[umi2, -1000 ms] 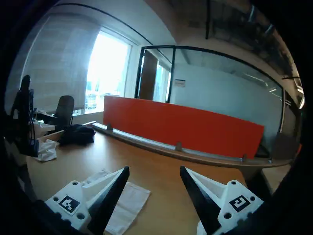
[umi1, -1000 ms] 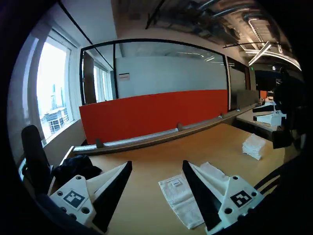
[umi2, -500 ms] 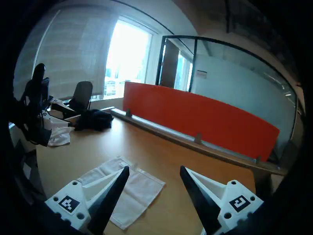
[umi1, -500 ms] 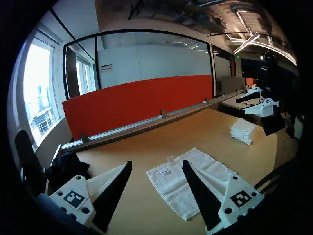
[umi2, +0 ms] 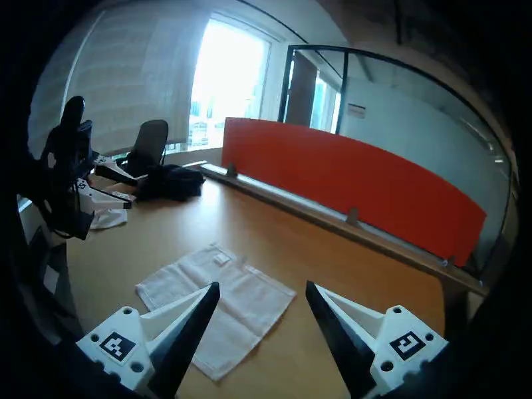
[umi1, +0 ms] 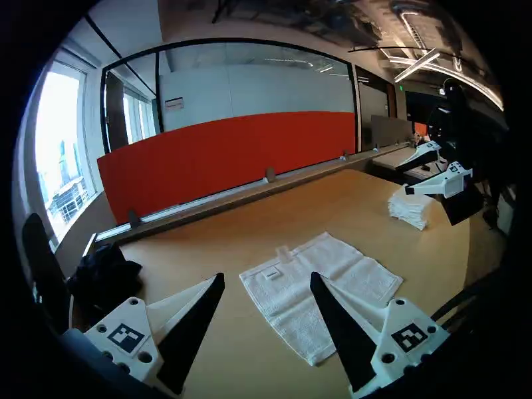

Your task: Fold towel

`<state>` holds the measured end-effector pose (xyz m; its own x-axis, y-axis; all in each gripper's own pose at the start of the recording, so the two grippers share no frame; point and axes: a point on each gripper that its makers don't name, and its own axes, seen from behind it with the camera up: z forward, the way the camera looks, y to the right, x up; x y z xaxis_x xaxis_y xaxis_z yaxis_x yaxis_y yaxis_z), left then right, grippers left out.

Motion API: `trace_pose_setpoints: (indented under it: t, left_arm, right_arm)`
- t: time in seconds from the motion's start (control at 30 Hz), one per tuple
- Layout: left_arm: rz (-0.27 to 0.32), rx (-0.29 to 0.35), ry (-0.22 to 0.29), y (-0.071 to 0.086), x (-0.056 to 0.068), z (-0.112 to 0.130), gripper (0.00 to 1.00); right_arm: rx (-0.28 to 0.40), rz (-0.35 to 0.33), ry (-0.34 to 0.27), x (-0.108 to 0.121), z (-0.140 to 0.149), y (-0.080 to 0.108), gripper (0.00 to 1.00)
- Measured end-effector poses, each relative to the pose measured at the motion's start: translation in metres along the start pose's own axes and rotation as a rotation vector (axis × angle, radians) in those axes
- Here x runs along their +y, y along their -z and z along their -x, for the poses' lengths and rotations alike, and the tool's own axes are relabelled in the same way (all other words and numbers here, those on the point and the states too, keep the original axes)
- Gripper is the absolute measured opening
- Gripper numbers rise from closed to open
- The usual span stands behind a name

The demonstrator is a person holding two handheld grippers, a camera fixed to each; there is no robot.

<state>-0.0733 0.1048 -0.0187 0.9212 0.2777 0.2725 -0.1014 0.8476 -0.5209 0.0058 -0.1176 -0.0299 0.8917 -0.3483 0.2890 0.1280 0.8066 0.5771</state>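
The white towel [umi1: 322,292] is seen spread flat on the worktop [umi1: 299,213] at five o'clock in the left gripper view, the left gripper [umi1: 266,276] and right gripper [umi2: 261,286] are held wide and empty, and no fold is judged made.

Orange divider [umi1: 226,156] behind wooden desk [umi1: 299,213], dark garment [umi2: 169,183] near office chair [umi2: 151,139].

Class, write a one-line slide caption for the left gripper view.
Open left gripper faces a white towel spread flat on the wooden desk, a stack of folded towels beyond.
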Motion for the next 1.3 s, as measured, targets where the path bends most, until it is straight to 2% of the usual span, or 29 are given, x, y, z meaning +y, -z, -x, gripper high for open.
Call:
trace_pose_setpoints:
  t: [0.4, 0.8, 1.3]
  left_arm:
    - [0.047, -0.083, -0.035, -0.013, 0.024, 0.052, 0.96]
    - [0.085, -0.145, -0.043, -0.022, 0.042, 0.091, 0.96]
    - [0.148, -0.250, -0.076, -0.036, 0.064, 0.145, 0.96]
  right_arm:
    - [-0.057, -0.021, 0.011, -0.018, 0.043, -0.014, 1.00]
    - [-0.110, -0.054, 0.006, -0.037, 0.084, -0.027, 1.00]
    - [-0.191, -0.096, 0.020, -0.056, 0.133, -0.038, 1.00]
